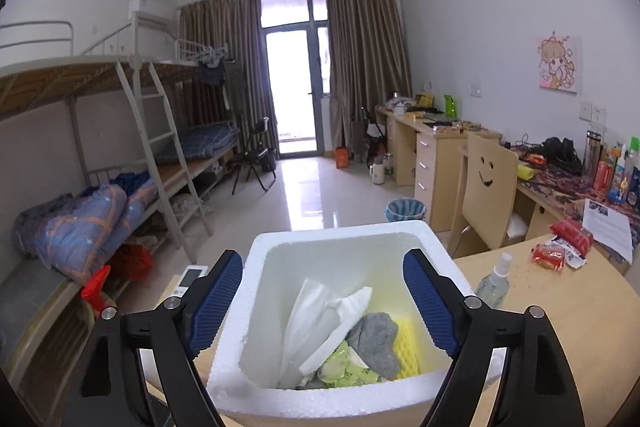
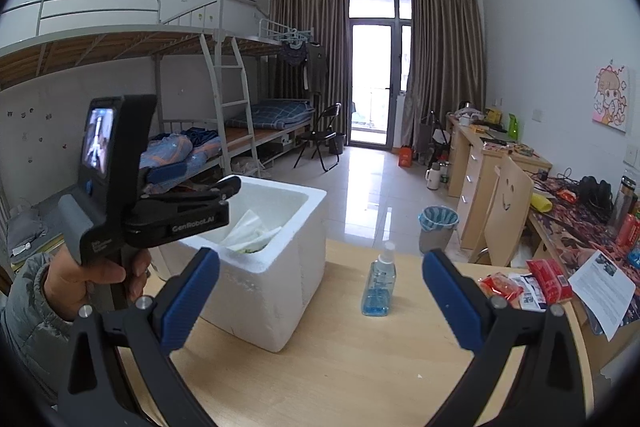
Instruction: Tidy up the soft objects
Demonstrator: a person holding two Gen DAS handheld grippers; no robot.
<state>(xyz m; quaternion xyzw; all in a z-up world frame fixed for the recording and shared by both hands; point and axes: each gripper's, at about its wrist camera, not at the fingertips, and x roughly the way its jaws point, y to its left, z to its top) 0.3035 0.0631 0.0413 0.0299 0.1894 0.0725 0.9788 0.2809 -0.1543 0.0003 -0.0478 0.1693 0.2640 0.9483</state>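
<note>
Seen from the left wrist camera, the left gripper [image 1: 323,303] hangs over a white foam box [image 1: 412,231] standing on a pale wooden table [image 1: 568,319], its blue-padded fingers [image 1: 430,303] spread wide apart with nothing between them. Inside the box lie the soft things: a white folded cloth [image 1: 316,311], a grey sock [image 1: 376,339], a yellow foam net [image 1: 408,351] and a light green piece [image 1: 340,367], heaped together against the near wall. A spray bottle [image 1: 494,283] stands on the table just right of the box, and red snack packets [image 1: 560,247] and a printed sheet [image 1: 610,231] lie farther right. Beyond are bunk beds [image 1: 120,131], a wooden chair with a smiling face [image 1: 486,187] and a bin [image 1: 405,209] on the tiled floor. From the right wrist camera, the right gripper [image 2: 320,301] is held above the table [image 2: 344,367], its fingers likewise wide apart and empty. The foam box [image 2: 280,267] stands at left on the table, with the white cloth [image 2: 248,229] showing above its rim. A hand [image 2: 96,279] in a grey padded sleeve holds the left gripper [image 2: 224,193] over the box; from this side angle its fingers cannot be made out. The spray bottle [image 2: 380,279], part filled with blue liquid, stands upright right of the box and apart from it, with the red snack packets [image 2: 528,283] and sheet [image 2: 604,287] at the table's right edge.
</note>
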